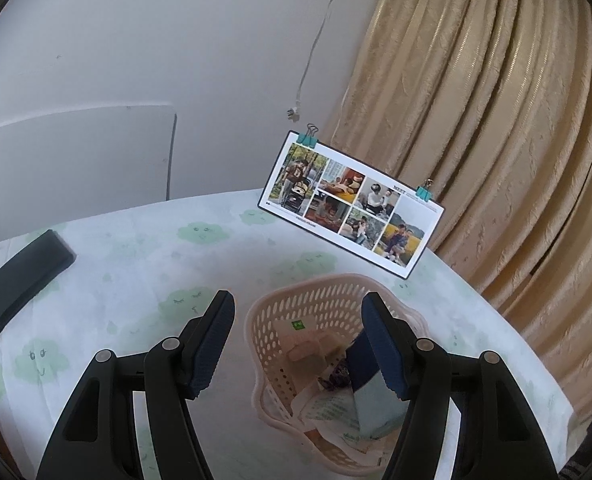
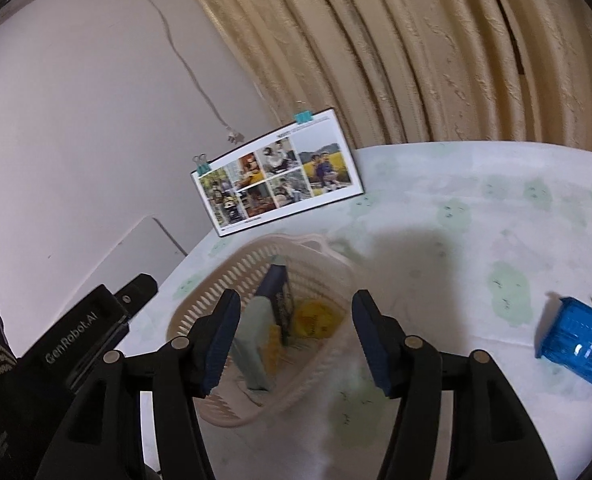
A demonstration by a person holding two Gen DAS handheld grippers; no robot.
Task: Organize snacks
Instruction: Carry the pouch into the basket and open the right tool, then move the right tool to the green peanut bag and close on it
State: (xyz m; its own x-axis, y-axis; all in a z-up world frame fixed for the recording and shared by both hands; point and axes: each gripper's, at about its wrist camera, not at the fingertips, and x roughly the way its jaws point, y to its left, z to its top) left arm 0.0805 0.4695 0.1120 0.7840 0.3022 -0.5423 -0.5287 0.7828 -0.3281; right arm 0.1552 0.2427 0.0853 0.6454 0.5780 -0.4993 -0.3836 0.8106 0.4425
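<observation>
My left gripper (image 1: 296, 344) hangs wide open, empty, over the pink basket (image 1: 263, 320) (snack packets already lie in it). My right gripper (image 2: 296, 344) is also spread wide, holding nothing above the same basket. At three o'clock a blue packet (image 2: 576, 348) lies on the table (image 2: 436, 208).

My left wrist view looks down along its tongs (image 1: 296, 344) from close above the table (image 1: 135, 280), facing the wall. My right wrist view does likewise, its tongs (image 2: 296, 340) mid-frame. Both share the basket (image 1: 273, 312) (image 2: 215, 284), photo card (image 1: 348, 208) (image 2: 275, 172) and curtain (image 1: 496, 120) (image 2: 376, 40).
</observation>
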